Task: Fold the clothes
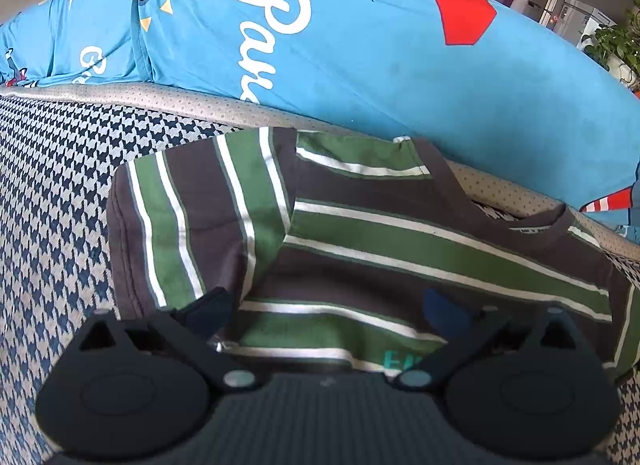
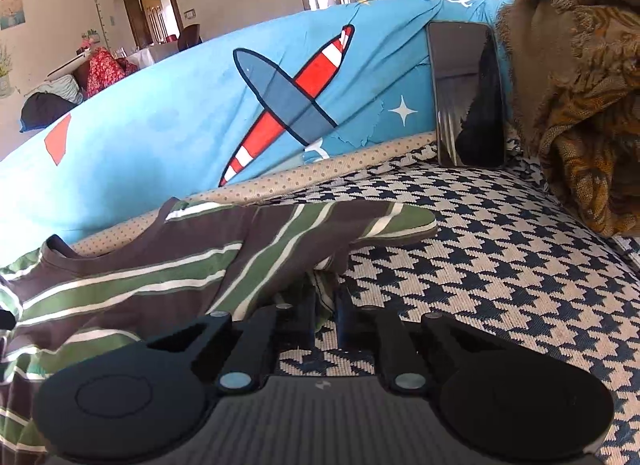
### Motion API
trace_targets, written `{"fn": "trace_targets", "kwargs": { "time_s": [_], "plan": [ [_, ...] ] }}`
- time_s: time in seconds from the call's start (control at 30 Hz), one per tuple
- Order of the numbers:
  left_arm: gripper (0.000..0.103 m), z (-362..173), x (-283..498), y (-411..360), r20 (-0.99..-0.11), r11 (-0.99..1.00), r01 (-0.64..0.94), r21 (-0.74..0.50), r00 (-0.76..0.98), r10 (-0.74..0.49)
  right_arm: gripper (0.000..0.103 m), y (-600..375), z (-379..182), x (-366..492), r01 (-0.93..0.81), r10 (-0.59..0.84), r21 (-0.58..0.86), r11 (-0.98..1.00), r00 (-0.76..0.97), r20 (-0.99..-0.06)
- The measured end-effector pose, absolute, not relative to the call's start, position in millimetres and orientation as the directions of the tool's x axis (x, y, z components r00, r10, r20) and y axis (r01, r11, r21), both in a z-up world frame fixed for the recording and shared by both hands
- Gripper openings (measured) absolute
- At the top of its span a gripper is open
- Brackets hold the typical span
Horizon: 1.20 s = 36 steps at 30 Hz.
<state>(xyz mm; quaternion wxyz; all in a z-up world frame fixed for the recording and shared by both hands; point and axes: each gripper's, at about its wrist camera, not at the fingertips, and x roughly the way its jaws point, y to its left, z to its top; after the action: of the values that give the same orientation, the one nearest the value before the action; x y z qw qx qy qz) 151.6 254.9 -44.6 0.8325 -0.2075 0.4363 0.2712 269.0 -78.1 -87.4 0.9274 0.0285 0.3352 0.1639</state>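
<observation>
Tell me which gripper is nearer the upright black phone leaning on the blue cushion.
Right. The right gripper sits at the striped shirt's edge, with the phone ahead. The left gripper is over the shirt, phone out of its view.

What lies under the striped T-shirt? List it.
The striped T-shirt lies on the houndstooth sofa cover, its collar end reaching the dotted beige edging below the blue aeroplane-print cushion. Whatever lies beneath the shirt's middle is covered.

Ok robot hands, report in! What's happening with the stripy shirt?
Left gripper open over striped shirt. Right gripper shut on shirt's edge. One sleeve folded in. Phone and brown blanket nearby, not in the way.
</observation>
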Motion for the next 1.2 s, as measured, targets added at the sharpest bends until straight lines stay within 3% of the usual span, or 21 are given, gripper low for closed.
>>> {"fn": "trace_targets", "kwargs": {
  "time_s": [0.23, 0.47, 0.6, 0.77, 1.2],
  "plan": [
    [0.103, -32, 139, 247, -0.831, 0.787, -0.613, -0.072, 0.473, 0.292, 0.01, -96, -46, 243, -0.224, 0.204, 0.031, 0.974, 0.807, -0.554],
    [0.103, -15, 103, 232, -0.814, 0.817, -0.576, -0.016, 0.482, 0.324, 0.009, -128, -37, 229, -0.193, 0.187, 0.051, 0.98, 0.794, -0.579],
    [0.103, -16, 61, 225, -0.808, 0.837, -0.547, -0.022, 0.503, 0.307, 0.01, -137, -29, 216, -0.144, 0.108, -0.021, 0.989, 0.825, -0.555],
    [0.103, -21, 19, 221, -0.81, 0.838, -0.545, -0.034, 0.506, 0.297, 0.01, -142, -25, 195, -0.236, 0.222, 0.051, 0.97, 0.787, -0.576],
    [0.103, -30, -33, 200, -0.806, 0.855, -0.515, -0.06, 0.53, 0.263, 0.014, -129, -41, 132, -0.411, 0.359, 0.073, 0.909, 0.68, -0.639]
  ]
}}
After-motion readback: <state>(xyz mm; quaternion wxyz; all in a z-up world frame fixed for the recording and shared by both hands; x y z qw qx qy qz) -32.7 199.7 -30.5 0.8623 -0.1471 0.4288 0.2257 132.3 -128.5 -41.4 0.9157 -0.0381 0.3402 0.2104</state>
